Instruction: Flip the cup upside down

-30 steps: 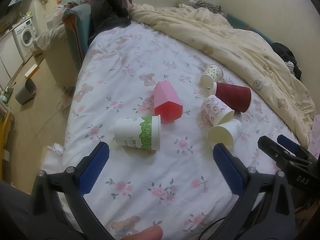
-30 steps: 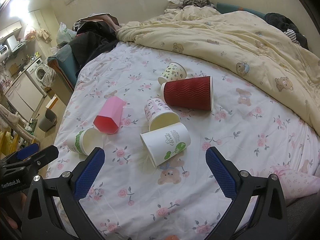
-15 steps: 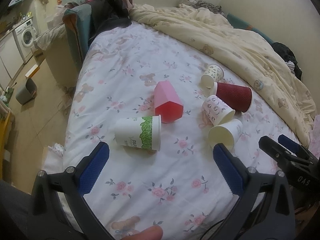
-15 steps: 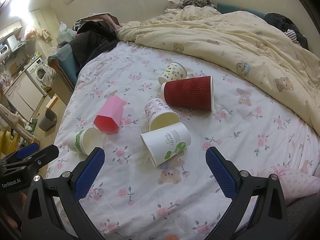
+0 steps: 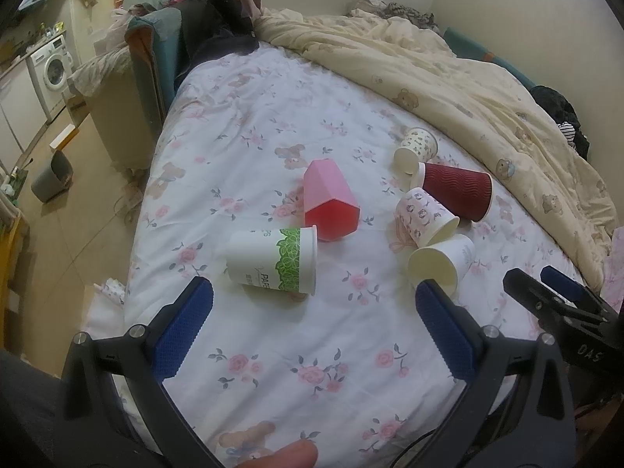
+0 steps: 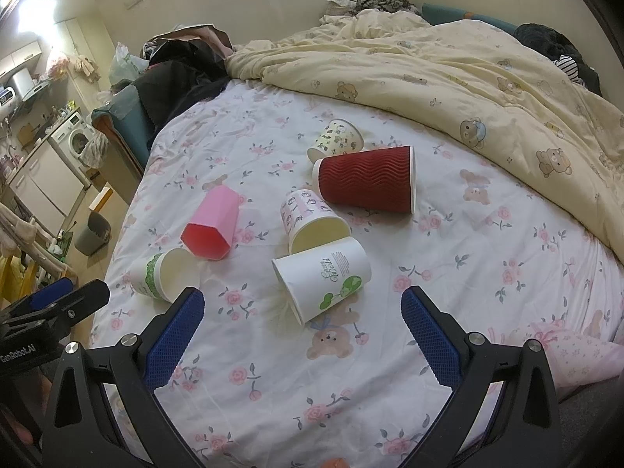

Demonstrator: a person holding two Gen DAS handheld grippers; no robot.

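Six cups lie on sides on floral sheet (image 6: 487,241), none upright or inverted. Left gripper (image 5: 314,323) wide open, holding nothing, above near edge of bed; green-band cup (image 5: 273,259) just beyond its fingers. Right gripper (image 6: 302,335) wide open, empty; tree-print cup (image 6: 323,277) just beyond, between its fingers. Pink cup (image 6: 212,224) left of centre, mouth near. Panda cup (image 6: 310,220) touches tree-print cup. Red cup (image 6: 366,179) farther, beside small patterned cup (image 6: 337,138). Yellow duvet (image 6: 468,78) bunched far right.
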